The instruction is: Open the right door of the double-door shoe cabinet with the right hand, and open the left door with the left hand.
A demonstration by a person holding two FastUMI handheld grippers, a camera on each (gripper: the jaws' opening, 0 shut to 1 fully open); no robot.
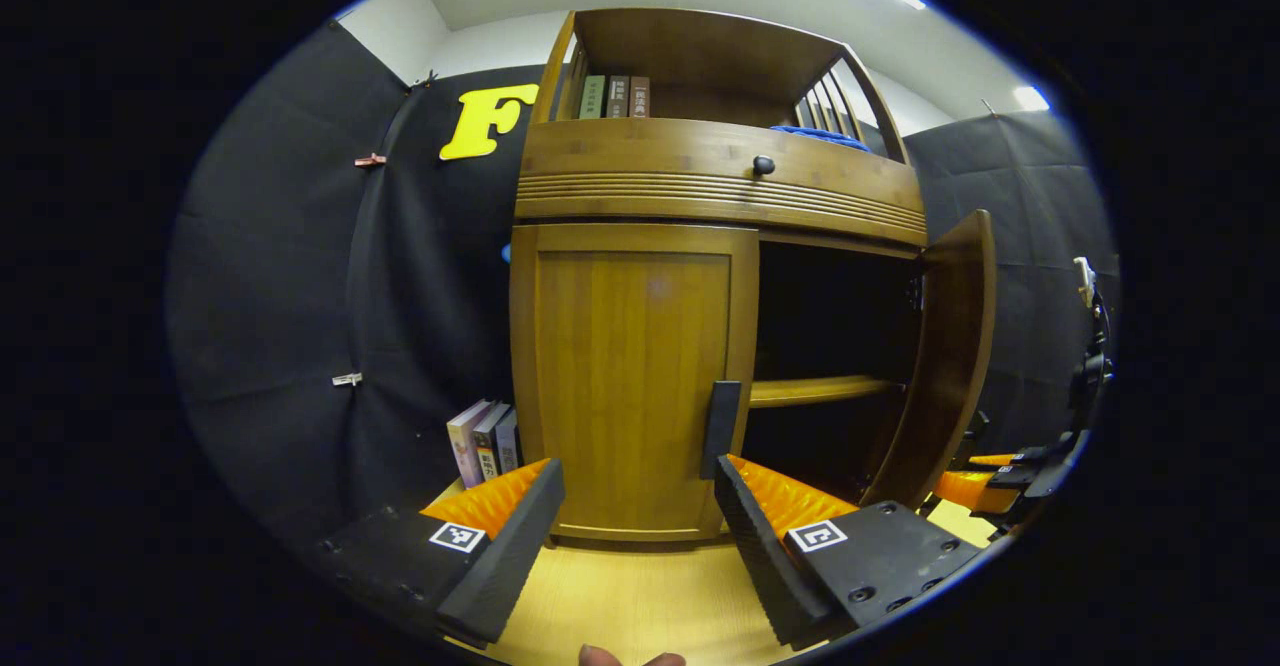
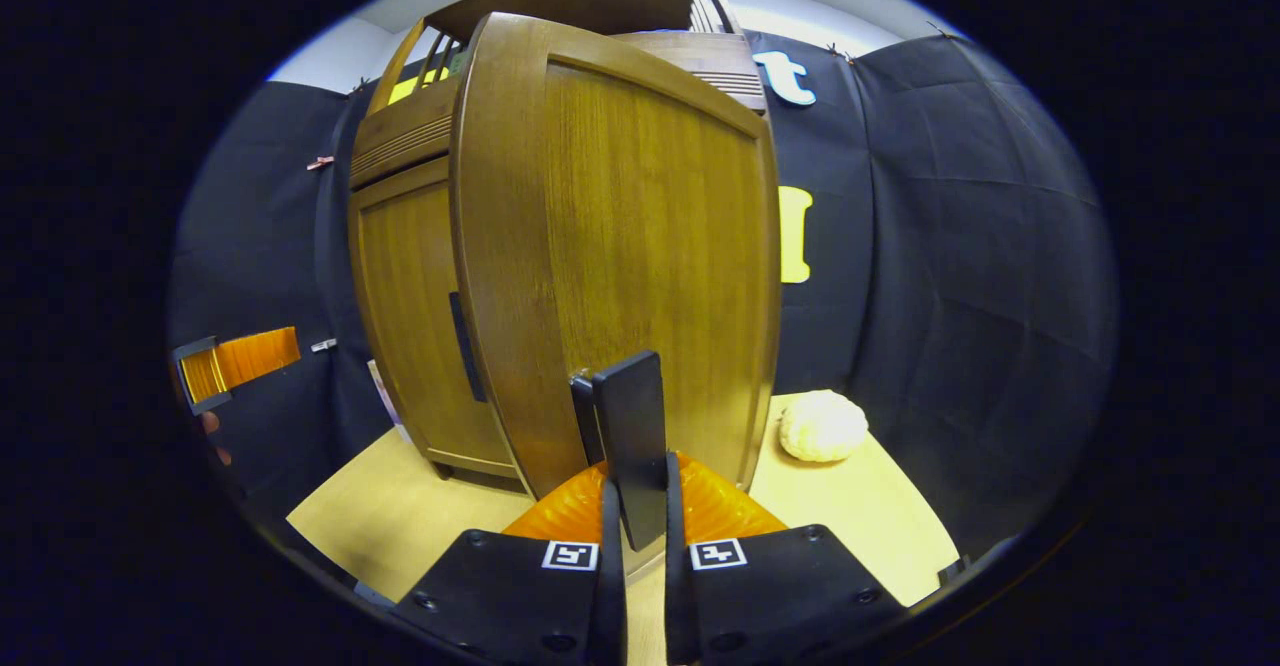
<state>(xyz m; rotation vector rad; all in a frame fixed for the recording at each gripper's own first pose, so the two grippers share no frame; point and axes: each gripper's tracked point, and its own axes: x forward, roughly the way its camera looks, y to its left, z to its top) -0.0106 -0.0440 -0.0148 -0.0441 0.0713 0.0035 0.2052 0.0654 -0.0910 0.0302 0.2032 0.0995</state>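
The wooden shoe cabinet (image 1: 720,181) stands straight ahead in the left gripper view. Its left door (image 1: 630,386) is closed, with a dark upright handle (image 1: 722,426) on its right edge. My left gripper (image 1: 640,506) is open in front of that door, its right fingertip just under the handle. The right door (image 1: 950,356) stands swung out, baring a dark inside with a shelf (image 1: 820,389). In the right gripper view the right door (image 2: 640,226) faces me and my right gripper (image 2: 637,491) is shut on its dark handle (image 2: 630,426). The left door (image 2: 420,326) is closed behind it.
Several books (image 1: 485,441) lean beside the cabinet's left side, and more (image 1: 615,96) stand on its top shelf. A drawer knob (image 1: 763,164) sits above the doors. A pale lumpy object (image 2: 822,426) lies on the light wooden surface (image 2: 860,516) right of the open door.
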